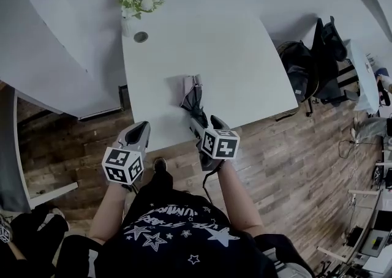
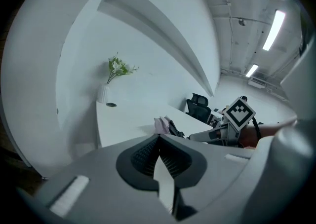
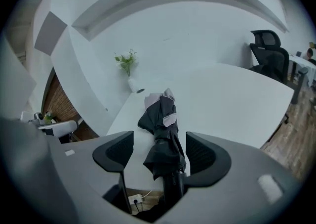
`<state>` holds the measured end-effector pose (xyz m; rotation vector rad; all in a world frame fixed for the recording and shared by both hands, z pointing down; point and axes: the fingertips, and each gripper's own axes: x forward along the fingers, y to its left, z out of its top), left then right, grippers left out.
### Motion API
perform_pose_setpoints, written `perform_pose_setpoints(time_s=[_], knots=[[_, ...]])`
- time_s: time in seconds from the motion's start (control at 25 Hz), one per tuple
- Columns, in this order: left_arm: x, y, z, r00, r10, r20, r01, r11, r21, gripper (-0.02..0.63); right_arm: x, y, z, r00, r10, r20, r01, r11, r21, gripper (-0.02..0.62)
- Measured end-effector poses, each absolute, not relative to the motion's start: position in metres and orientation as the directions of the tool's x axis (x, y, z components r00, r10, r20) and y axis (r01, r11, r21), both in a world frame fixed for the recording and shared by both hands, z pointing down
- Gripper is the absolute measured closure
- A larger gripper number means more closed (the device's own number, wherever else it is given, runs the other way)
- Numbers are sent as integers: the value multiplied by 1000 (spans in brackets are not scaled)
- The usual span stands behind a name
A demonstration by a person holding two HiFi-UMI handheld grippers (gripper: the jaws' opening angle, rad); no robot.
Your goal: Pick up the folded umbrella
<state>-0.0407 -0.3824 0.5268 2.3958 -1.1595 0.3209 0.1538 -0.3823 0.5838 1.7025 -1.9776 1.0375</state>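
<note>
The folded umbrella [image 1: 193, 100], black with pale grey panels, lies on the white table [image 1: 239, 68] near its front edge, handle end toward me. My right gripper [image 1: 206, 123] is at that end and stands open. In the right gripper view the umbrella [image 3: 163, 129] runs between the two pads of the right gripper [image 3: 159, 141], with a gap on each side. My left gripper [image 1: 139, 130] hangs to the left, just off the table's front edge, shut and empty. In the left gripper view the left gripper [image 2: 159, 139] has its jaws together, and the umbrella [image 2: 165, 125] lies beyond to the right.
A white vase of flowers [image 1: 131, 7] and a round cable hole [image 1: 141, 37] are at the table's far left corner. Black office chairs [image 1: 300, 68] stand to the right. Wooden floor [image 1: 288, 166] lies below the front edge. A curved white wall [image 1: 49, 56] borders the left.
</note>
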Motion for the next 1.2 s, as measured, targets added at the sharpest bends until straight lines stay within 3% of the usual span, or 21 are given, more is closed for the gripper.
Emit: perform_pose_setpoints(time_s=[0.52, 0.96, 1.2], knots=[[-57, -431, 551, 631, -649, 425, -776, -535, 335, 601, 152, -420, 634, -117, -564, 818, -991, 14, -132, 291], [-65, -443, 561, 637, -639, 432, -771, -533, 348, 601, 148, -425, 650, -32, -535, 844, -999, 49, -7, 322], [-68, -445, 561, 646, -631, 430, -764, -542, 351, 601, 146, -426, 651, -57, -537, 842, -998, 63, -27, 333]])
